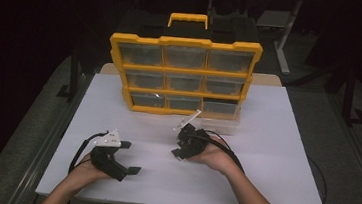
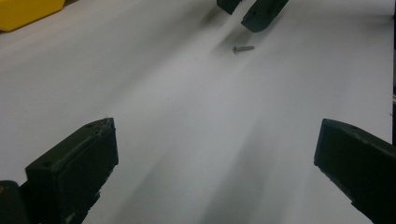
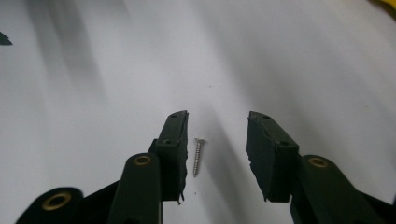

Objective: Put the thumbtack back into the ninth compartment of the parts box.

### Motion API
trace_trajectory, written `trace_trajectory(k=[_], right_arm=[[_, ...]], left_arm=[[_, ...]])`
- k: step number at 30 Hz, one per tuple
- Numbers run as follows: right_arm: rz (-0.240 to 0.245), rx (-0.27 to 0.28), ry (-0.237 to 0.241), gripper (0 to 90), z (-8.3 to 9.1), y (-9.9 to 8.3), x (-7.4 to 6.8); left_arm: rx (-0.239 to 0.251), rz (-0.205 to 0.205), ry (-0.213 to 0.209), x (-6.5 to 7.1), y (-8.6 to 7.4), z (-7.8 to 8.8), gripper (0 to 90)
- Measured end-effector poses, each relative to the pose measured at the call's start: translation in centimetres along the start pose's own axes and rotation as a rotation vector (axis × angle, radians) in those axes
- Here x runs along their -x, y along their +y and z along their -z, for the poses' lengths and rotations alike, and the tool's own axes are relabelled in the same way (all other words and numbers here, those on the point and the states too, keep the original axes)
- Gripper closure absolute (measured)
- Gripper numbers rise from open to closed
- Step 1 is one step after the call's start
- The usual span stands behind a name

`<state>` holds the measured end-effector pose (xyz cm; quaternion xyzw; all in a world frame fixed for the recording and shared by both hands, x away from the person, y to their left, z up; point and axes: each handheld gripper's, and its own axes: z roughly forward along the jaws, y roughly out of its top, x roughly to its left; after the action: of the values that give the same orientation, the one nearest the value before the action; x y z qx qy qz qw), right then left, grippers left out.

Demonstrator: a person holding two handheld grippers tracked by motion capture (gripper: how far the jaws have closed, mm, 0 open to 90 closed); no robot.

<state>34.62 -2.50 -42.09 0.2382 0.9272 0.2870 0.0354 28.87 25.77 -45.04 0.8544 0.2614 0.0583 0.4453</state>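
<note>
1. The screw (image 3: 198, 157) is seen lying flat on the white worktop (image 1: 274, 156), at lower centre of the right gripper view, between the jaws of the right gripper (image 3: 217, 140) and close beside one of them.
2. Those jaws are partly open; no contact is seen, so the pick-up is judged not yet made.
3. The left gripper (image 2: 215, 154) is held wide open and empty.
4. The yellow drawer organiser (image 1: 183, 74) is set at the upper centre; the room behind is dark.

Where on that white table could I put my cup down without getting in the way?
The widest bare patch is the table's right side, between the right gripper and the right edge. The strip left of the yellow drawer cabinet is free too. Avoid the middle: a small screw lies between the right gripper's open jaws, with the left gripper and a pulled-out clear drawer nearby.
</note>
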Motion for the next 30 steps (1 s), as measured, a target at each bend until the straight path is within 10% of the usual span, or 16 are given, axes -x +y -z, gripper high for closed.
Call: trace_trajectory(k=[30], right_arm=[[0.040,-0.071,0.012,86.4,-2.0,-0.5,-0.6]], left_arm=[[0.002,-0.002,0.000,0.1,0.2,0.0,0.0]])
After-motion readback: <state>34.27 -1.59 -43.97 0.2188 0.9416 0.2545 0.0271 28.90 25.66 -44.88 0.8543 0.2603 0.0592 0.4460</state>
